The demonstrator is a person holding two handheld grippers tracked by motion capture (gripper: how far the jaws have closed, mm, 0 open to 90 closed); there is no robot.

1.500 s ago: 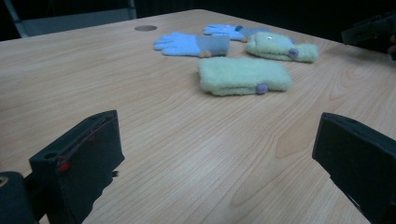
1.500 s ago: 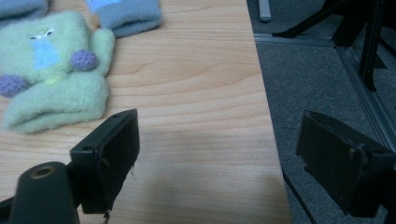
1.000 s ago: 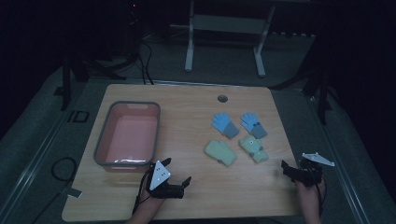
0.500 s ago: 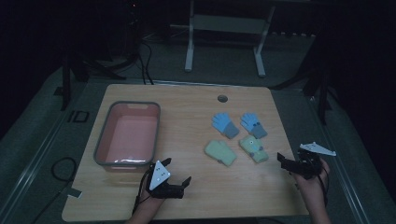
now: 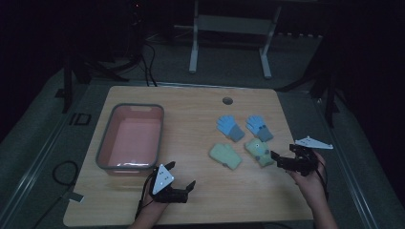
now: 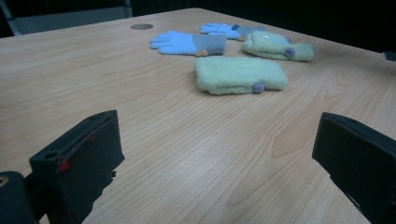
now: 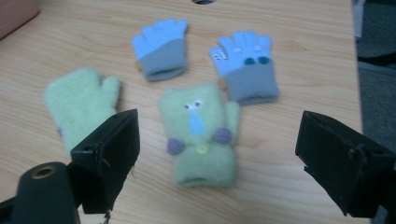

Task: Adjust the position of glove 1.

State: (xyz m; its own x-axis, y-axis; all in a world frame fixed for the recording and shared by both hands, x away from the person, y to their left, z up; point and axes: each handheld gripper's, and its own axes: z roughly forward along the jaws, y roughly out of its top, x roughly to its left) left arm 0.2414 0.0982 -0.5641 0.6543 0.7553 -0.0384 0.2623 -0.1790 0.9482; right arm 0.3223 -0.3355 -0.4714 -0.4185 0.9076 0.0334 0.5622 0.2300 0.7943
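Observation:
Four small gloves lie right of the table's centre: a plain green mitten [image 5: 226,156] [image 6: 240,74] [image 7: 81,102], a green mitten with a face [image 5: 259,151] [image 6: 275,45] [image 7: 201,135], and two blue gloves with grey cuffs [image 5: 230,128] [image 5: 259,128] [image 7: 161,46] [image 7: 247,65] behind them. My right gripper [image 5: 276,161] [image 7: 217,154] is open, just right of the face mitten, its jaws standing either side of the mitten's cuff end and above it. My left gripper [image 5: 181,174] [image 6: 215,154] rests open near the front edge, nothing between its jaws.
A pink bin with a grey rim [image 5: 106,138] stands at the table's left, just behind the left gripper; its corner [image 7: 16,14] shows in the right gripper view. A round cable hole [image 5: 227,100] sits near the far edge. The right table edge [image 5: 296,157] lies close to the right hand.
My right gripper has moved left and forward from the table's right edge to the face mitten. The left gripper and the gloves have stayed put.

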